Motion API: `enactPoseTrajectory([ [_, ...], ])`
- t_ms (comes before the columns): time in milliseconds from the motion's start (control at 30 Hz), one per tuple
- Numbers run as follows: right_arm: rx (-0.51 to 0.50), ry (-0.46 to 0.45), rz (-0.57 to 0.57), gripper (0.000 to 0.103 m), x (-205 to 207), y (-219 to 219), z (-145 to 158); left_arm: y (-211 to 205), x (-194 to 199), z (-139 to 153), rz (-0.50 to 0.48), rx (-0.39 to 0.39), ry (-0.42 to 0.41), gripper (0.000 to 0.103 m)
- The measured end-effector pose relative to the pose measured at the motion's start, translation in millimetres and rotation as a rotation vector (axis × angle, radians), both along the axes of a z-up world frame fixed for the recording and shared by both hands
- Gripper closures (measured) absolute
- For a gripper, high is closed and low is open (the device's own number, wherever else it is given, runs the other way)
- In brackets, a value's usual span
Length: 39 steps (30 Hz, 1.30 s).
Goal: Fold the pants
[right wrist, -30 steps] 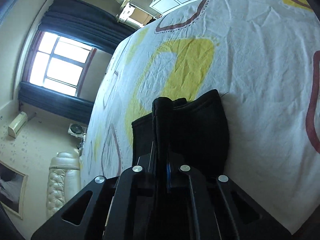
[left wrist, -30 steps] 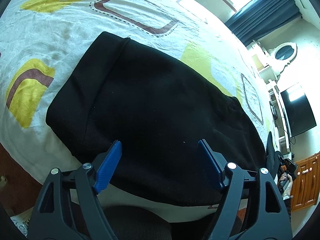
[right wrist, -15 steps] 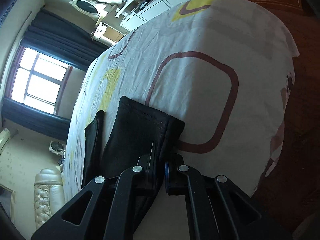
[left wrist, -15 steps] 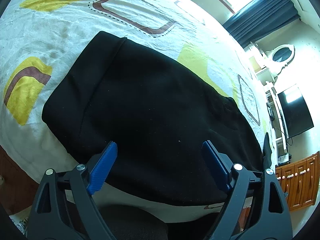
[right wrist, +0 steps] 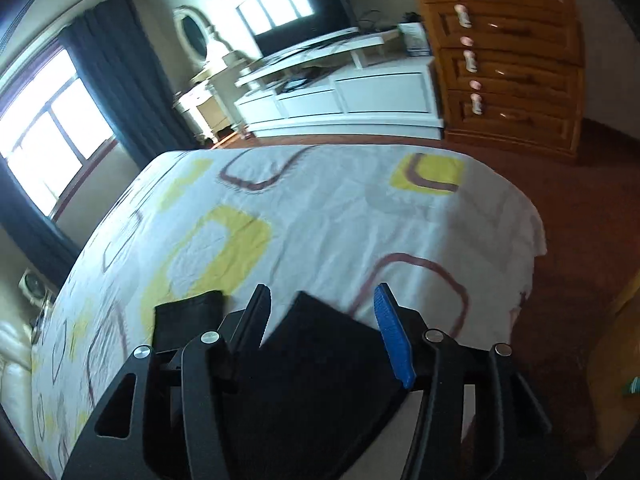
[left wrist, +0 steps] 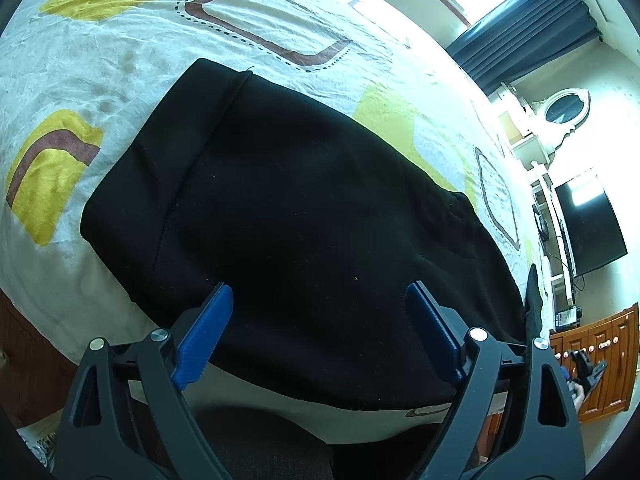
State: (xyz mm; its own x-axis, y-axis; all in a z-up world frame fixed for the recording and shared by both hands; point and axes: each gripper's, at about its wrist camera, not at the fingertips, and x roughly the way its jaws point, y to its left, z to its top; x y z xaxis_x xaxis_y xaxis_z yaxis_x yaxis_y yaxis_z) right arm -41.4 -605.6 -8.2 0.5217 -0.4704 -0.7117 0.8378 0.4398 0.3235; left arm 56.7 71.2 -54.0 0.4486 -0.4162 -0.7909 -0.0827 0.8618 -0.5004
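The black pants (left wrist: 304,208) lie folded flat on the patterned bed sheet (left wrist: 100,60), near the bed's front edge. My left gripper (left wrist: 320,320) is open and empty, its blue pads (left wrist: 204,332) hovering over the near edge of the pants. In the right wrist view the pants (right wrist: 312,376) lie below my right gripper (right wrist: 324,328), which is open with nothing between its fingers; a second black fold end (right wrist: 188,320) shows to the left.
The bed sheet (right wrist: 340,220) ends at the foot of the bed, with brown floor (right wrist: 580,200) beyond. A white TV stand (right wrist: 340,96), a wooden dresser (right wrist: 508,52) and dark curtains (right wrist: 116,80) stand along the walls.
My right gripper was shut on the pants edge; it has let go, opened and swung toward the foot of the bed. My left gripper stayed open and drew back slightly.
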Motion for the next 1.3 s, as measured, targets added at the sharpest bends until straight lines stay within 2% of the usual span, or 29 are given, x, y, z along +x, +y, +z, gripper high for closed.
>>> enactPoseTrajectory([
  [100, 0.003, 0.053, 0.224, 0.035, 82.7, 32.0, 12.8, -0.9, 0.3, 0.3, 0.000, -0.001, -0.003, 0.012],
  [167, 0.062, 0.080, 0.328, 0.035, 132.9, 49.6, 1.0, -3.0, 0.4, 0.5, -0.001, 0.007, -0.006, 0.012],
  [233, 0.095, 0.161, 0.394, 0.035, 182.4, 67.0, -18.4, -5.0, 0.3, 0.6, -0.005, 0.017, -0.009, 0.012],
  [400, 0.071, 0.432, 0.396, 0.035, 256.5, 94.8, -71.1, -7.2, 0.9, 0.3, -0.017, 0.034, -0.011, 0.011],
  [467, 0.041, 0.536, 0.380, 0.035, 265.8, 96.6, -86.1, -7.5, 1.5, 0.0, -0.017, 0.034, -0.009, 0.011],
  [500, 0.041, 0.554, 0.375, 0.035, 264.9, 94.4, -91.3, -7.4, 1.9, -0.2, -0.016, 0.033, -0.007, 0.011],
  [567, 0.066, 0.528, 0.353, 0.055, 254.0, 86.5, -91.7, -7.6, 2.7, -1.1, -0.013, 0.029, -0.006, 0.011],
  [600, 0.077, 0.513, 0.360, 0.062, 249.0, 83.1, -89.9, -7.6, 3.9, -1.2, -0.012, 0.029, -0.005, 0.011],
  [633, 0.092, 0.487, 0.371, 0.082, 242.5, 79.8, -86.0, -7.9, 4.1, -1.2, -0.012, 0.030, -0.005, 0.010],
  [667, 0.126, 0.436, 0.379, 0.092, 232.9, 74.9, -80.7, -8.5, 3.6, -1.1, -0.012, 0.033, -0.006, 0.010],
  [767, 0.188, 0.251, 0.363, 0.092, 191.2, 60.5, -54.9, -8.7, 2.8, -0.5, -0.013, 0.037, -0.012, 0.010],
  [867, 0.225, 0.079, 0.343, 0.092, 127.5, 47.3, -32.2, -8.4, 2.0, -0.9, -0.012, 0.040, -0.018, 0.011],
  [967, 0.272, -0.043, 0.287, 0.092, 56.9, 34.6, -25.8, -10.0, 0.0, -0.5, -0.009, 0.048, -0.023, 0.010],
  [1067, 0.332, -0.119, 0.200, 0.092, -5.9, 19.5, -40.2, -11.9, -1.9, 0.2, -0.010, 0.064, -0.030, 0.010],
  [1133, 0.380, -0.130, 0.144, 0.092, -36.5, 6.3, -58.6, -13.4, -3.1, 0.6, -0.015, 0.076, -0.034, 0.010],
  [1200, 0.435, -0.134, 0.105, 0.092, -55.8, -0.2, -78.3, -14.4, -4.6, 0.5, -0.017, 0.084, -0.040, 0.010],
  [1300, 0.532, -0.231, 0.096, 0.091, -68.2, -3.9, -100.7, -15.9, -6.5, 1.0, -0.021, 0.098, -0.046, 0.010],
])
